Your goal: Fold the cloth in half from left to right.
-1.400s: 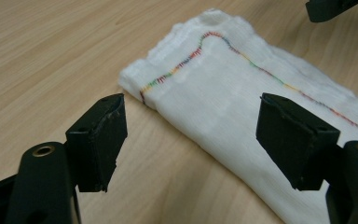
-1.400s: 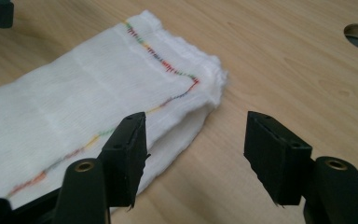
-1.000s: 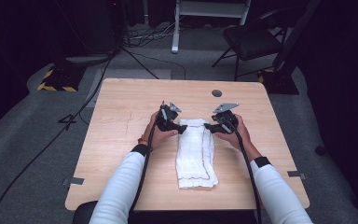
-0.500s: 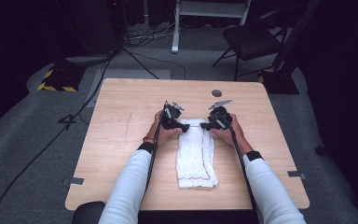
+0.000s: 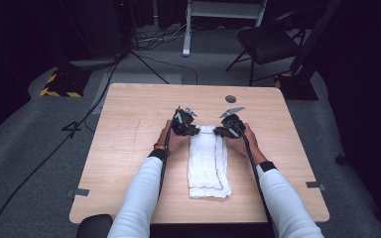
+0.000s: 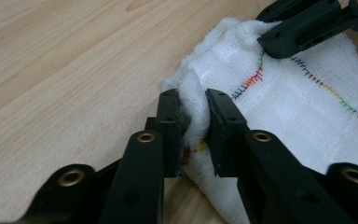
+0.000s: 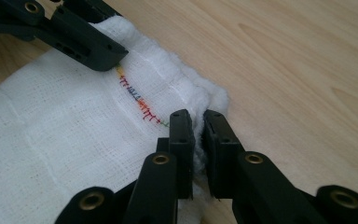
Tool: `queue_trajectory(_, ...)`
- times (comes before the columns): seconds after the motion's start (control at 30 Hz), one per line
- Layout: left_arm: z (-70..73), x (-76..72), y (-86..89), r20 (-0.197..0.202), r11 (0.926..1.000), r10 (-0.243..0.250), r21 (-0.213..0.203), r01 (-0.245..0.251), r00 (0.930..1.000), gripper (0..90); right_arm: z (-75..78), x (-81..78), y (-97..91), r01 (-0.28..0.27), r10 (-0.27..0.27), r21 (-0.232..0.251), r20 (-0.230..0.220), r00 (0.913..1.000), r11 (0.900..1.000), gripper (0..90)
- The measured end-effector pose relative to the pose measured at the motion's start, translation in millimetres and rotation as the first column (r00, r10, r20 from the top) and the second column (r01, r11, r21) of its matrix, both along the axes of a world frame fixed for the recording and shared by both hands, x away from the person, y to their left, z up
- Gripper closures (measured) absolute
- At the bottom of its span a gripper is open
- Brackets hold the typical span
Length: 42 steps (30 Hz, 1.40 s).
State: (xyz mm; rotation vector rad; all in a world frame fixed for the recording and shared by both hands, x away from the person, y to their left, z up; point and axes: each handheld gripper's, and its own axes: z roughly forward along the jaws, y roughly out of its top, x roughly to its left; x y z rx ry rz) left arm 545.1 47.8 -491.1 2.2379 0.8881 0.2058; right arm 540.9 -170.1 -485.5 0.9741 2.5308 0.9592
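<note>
A white folded cloth (image 5: 207, 162) with a rainbow-stitched hem lies lengthwise in the middle of the wooden table (image 5: 129, 129). My left gripper (image 5: 194, 131) is at its far left corner, and in the left gripper view that gripper (image 6: 195, 109) is shut on a bunched fold of the cloth (image 6: 303, 102). At the far right corner sits my right gripper (image 5: 219, 132). The right gripper view shows that gripper (image 7: 198, 122) pinching the cloth's edge (image 7: 65, 126). Each gripper's view also shows the other gripper's jaws on the cloth farther off.
A small dark round disc (image 5: 230, 98) lies on the table beyond the cloth. Behind the table stand a black chair (image 5: 268, 42) and a white stand (image 5: 188, 25), with cables across the grey floor. Bare wood lies on both sides of the cloth.
Both grippers have come inward and down onto the cloth's far corners and shut on them. The cloth's far end is now bunched narrower.
</note>
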Motion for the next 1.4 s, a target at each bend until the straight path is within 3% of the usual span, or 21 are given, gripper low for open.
queue_trajectory(0.17,8.6,5.3,-11.3,0.082,0.9982,0.027,0.051,-0.031,0.9962,80.1,5.8,1.1,-0.3,0.022,-0.021,-0.013,0.071,0.9973,0.9997,84.2)
queue_trajectory(0.27,18.2,6.2,-18.0,0.128,0.9974,0.049,0.047,-0.055,0.9905,80.7,14.7,3.3,-4.0,0.043,-0.042,-0.013,0.111,0.9929,0.999,84.4)
queue_trajectory(0.57,52.8,5.9,-14.3,0.194,1.0,0.003,0.0,-0.004,0.9811,81.0,49.9,2.0,-11.9,0.056,-0.054,-0.002,0.219,0.9742,0.9984,84.6)
queue_trajectory(0.63,57.2,5.8,-12.9,0.201,1.0,0.0,0.003,-0.001,0.9796,80.9,55.6,1.2,-10.4,0.05,-0.048,-0.002,0.234,0.971,0.9988,84.7)
queue_trajectory(0.73,61.8,4.8,-13.3,0.239,0.9998,0.0,0.018,-0.005,0.9711,80.6,62.0,0.4,-8.2,0.05,-0.048,0.001,0.25,0.9671,0.9988,84.8)
queue_trajectory(0.83,67.0,3.3,-12.6,0.256,1.0,-0.005,-0.005,0.006,0.9665,80.6,67.3,0.0,-7.4,0.062,-0.057,-0.01,0.275,0.9597,0.998,84.7)
queue_trajectory(1.07,69.8,-4.2,-6.0,0.269,0.9992,-0.03,-0.018,0.036,0.9626,80.5,75.3,-9.6,-11.5,0.028,-0.036,0.03,0.287,0.9574,0.9992,84.8)
queue_trajectory(1.4,66.1,-36.2,4.6,0.277,0.9933,-0.11,-0.004,0.115,0.9545,79.6,69.9,-38.7,-18.6,-0.064,0.038,0.089,0.268,0.9628,0.994,84.8)
